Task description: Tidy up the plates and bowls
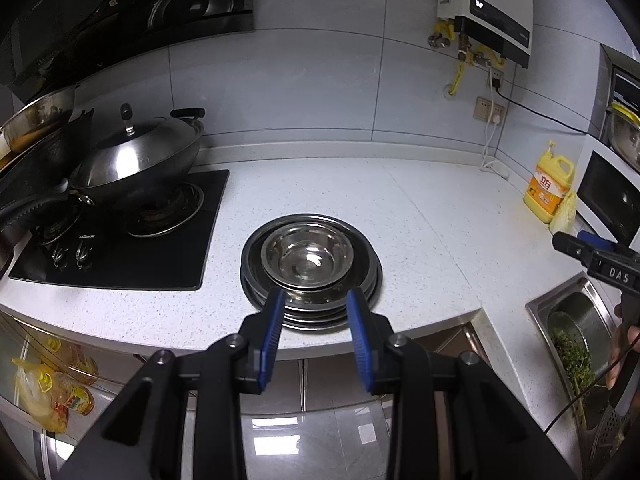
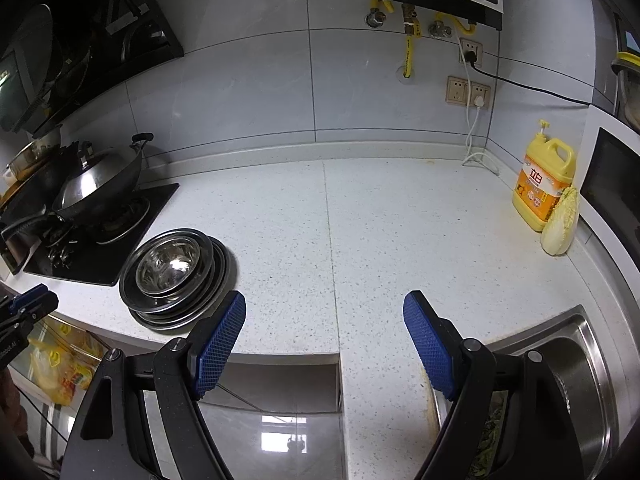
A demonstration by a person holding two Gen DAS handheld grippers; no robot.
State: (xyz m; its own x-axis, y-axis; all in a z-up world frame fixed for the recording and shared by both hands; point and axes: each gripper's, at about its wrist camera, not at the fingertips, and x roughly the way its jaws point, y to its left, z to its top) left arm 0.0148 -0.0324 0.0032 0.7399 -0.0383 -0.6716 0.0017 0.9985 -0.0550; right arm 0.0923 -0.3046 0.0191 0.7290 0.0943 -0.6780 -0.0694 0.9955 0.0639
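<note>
Left tongs (image 1: pixel 316 300), lower centre of the left wrist view: blue pads apart, nothing between them, tips at the near edge of the stack of plates (image 1: pixel 256 276). A steel bowl (image 1: pixel 308 258) sits nested on top of the stack — the whole pile stands near the front edge of the counter (image 1: pixel 420 216), just right of the stove.

Right tongs (image 2: pixel 324 304), lower centre of the right wrist view: pads set wide apart, empty, over bare counter to the right of the stack, which lies at centre left of that frame.

Surface: a pale speckled stone counter with a seam running front to back. The black glass stove (image 1: pixel 120 248) occupies the left; a lidded wok (image 1: pixel 136 164) rests on its burner, with a dark hood (image 1: pixel 100 20) at upper left. At lower right a steel sink (image 1: pixel 576 320) is set into the counter, with a pot and greens inside.

Room: grey wall tiles, a water heater (image 1: pixel 484 24) with yellow pipes at upper right, wall sockets (image 1: pixel 490 110) with cords below it. A yellow detergent jug (image 1: pixel 548 188) stands at far right beside a cabbage (image 2: pixel 560 224) — both against a white appliance. Bottles in yellow bags (image 1: pixel 52 384) show under the counter at lower left, above a glossy floor.
</note>
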